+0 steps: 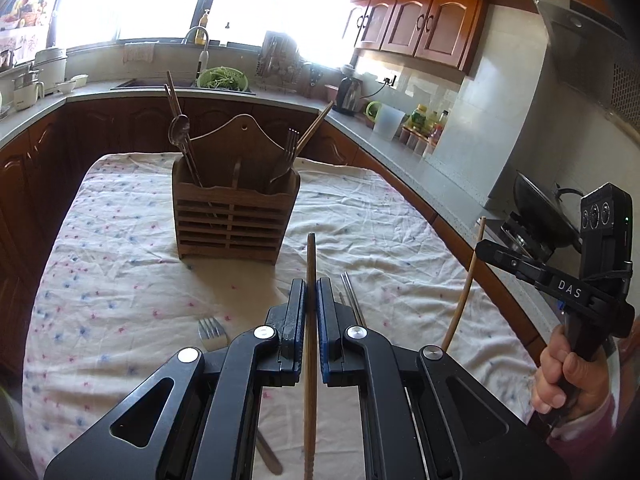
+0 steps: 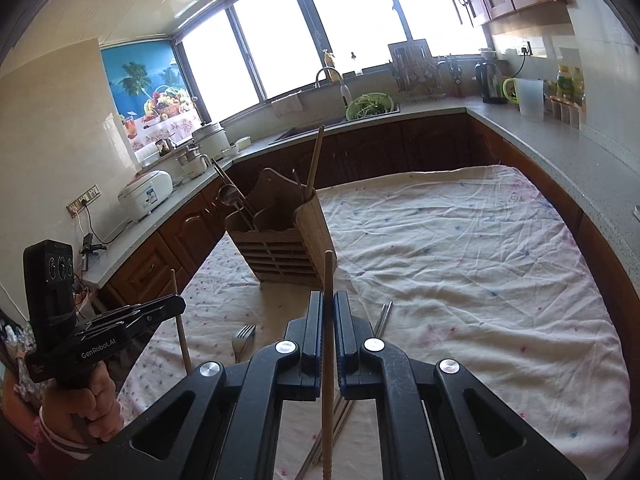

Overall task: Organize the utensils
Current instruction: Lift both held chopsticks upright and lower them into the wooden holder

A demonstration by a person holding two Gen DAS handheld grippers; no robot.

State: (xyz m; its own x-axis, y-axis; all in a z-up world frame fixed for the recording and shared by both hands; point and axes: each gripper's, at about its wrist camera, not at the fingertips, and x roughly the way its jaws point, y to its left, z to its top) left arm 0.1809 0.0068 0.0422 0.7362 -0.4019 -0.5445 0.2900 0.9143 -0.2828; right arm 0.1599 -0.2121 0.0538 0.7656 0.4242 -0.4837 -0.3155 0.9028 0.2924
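A wooden utensil holder (image 1: 234, 216) stands on the floral tablecloth (image 1: 120, 264); it holds chopsticks, a spoon and a fork. It also shows in the right wrist view (image 2: 286, 240). My left gripper (image 1: 311, 292) is shut on a wooden chopstick (image 1: 311, 256) that points upright, short of the holder. My right gripper (image 2: 328, 312) is shut on another wooden chopstick (image 2: 328, 276), also upright. A fork (image 1: 212, 334) and metal chopsticks (image 1: 352, 296) lie on the cloth near the grippers; both also show in the right wrist view: the fork (image 2: 242, 338) and the metal chopsticks (image 2: 384, 316).
Dark wood cabinets and a grey counter (image 1: 400, 152) wrap around the table. A sink with a green colander (image 1: 222, 79) is at the back. A wok (image 1: 540, 208) sits on the stove at right. A rice cooker (image 2: 146, 196) stands on the left counter.
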